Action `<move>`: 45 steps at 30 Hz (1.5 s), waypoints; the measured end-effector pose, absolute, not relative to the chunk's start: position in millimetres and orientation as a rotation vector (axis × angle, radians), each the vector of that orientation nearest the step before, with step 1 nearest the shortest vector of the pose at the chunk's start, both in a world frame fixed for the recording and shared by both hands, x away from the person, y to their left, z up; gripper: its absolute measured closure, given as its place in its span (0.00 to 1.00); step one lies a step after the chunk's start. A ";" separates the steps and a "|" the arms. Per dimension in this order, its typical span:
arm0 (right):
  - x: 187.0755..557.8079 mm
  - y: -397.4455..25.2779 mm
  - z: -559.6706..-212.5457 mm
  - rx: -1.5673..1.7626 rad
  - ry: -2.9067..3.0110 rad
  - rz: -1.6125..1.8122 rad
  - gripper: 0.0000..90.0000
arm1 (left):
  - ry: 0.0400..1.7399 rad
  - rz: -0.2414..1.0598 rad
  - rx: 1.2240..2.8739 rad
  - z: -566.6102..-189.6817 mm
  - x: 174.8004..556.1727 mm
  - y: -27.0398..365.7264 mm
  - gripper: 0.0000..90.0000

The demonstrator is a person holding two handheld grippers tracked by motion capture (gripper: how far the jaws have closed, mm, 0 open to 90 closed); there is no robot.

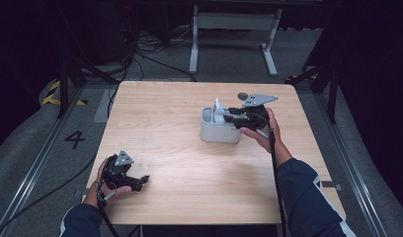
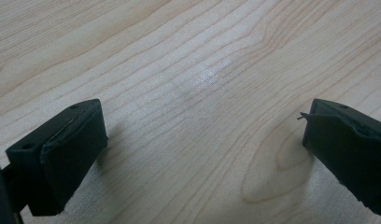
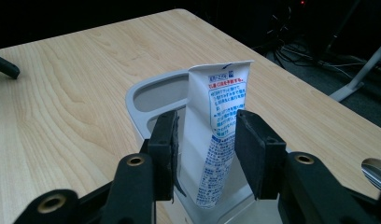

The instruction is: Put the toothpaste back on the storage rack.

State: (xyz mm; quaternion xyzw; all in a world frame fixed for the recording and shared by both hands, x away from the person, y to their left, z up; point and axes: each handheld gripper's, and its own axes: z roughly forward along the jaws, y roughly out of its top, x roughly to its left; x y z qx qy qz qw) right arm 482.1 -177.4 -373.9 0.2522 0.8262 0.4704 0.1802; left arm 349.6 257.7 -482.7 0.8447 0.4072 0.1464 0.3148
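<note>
A white toothpaste tube [image 3: 212,116] with blue and red print stands crimped end up in a grey holder [image 3: 149,95], tilted a little. My right gripper [image 3: 205,140] reaches over the holder's near side, its jaws pressed against the tube's two edges. From above, the holder [image 1: 217,132] sits right of the table's middle, with the tube [image 1: 218,105] poking out and the right gripper [image 1: 230,115] at its right side. My left gripper [image 1: 142,180] rests open near the front left edge, and its pads [image 2: 67,149] hover over bare wood with nothing between them.
The light wooden table [image 1: 180,163] has free room across its left and front. A shiny round metal thing [image 3: 376,171] lies just behind the right gripper, seen from above as a dark round spot [image 1: 242,95]. Cables and a white table frame [image 1: 234,22] lie on the floor beyond.
</note>
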 end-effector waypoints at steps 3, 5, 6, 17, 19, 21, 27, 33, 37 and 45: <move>480.1 -178.1 -371.9 0.710 2.336 1.323 0.65 | 1.073 0.386 2.226 -482.8 349.6 257.7 0.00; 477.7 -178.5 -369.7 0.703 2.346 1.312 0.64 | 1.073 0.387 2.225 -482.8 349.6 257.6 0.00; 477.7 -178.5 -369.7 0.703 2.346 1.312 0.64 | 1.073 0.387 2.225 -482.8 349.6 257.6 0.00; 462.2 -189.7 -360.9 0.693 2.346 1.275 0.51 | 1.073 0.388 2.226 -482.7 349.6 257.7 0.00; 459.0 -193.4 -359.5 0.698 2.340 1.271 0.49 | 1.073 0.388 2.225 -482.8 349.6 257.6 0.00; 456.1 -196.7 -358.8 0.699 2.335 1.266 0.47 | 1.073 0.388 2.224 -482.8 349.6 257.6 0.00; 446.0 -208.8 -357.1 0.696 2.321 1.229 0.43 | 1.076 0.389 2.225 -482.7 349.3 257.6 0.00; 435.8 -222.3 -356.6 0.709 2.308 1.157 0.40 | 1.077 0.391 2.224 -482.8 349.2 257.5 0.00; 429.2 -232.5 -358.7 0.718 2.297 1.120 0.38 | 1.077 0.391 2.224 -482.8 349.2 257.5 0.00; 420.2 -245.8 -365.7 0.753 2.310 1.028 0.35 | 1.080 0.392 2.223 -482.7 349.1 257.4 0.00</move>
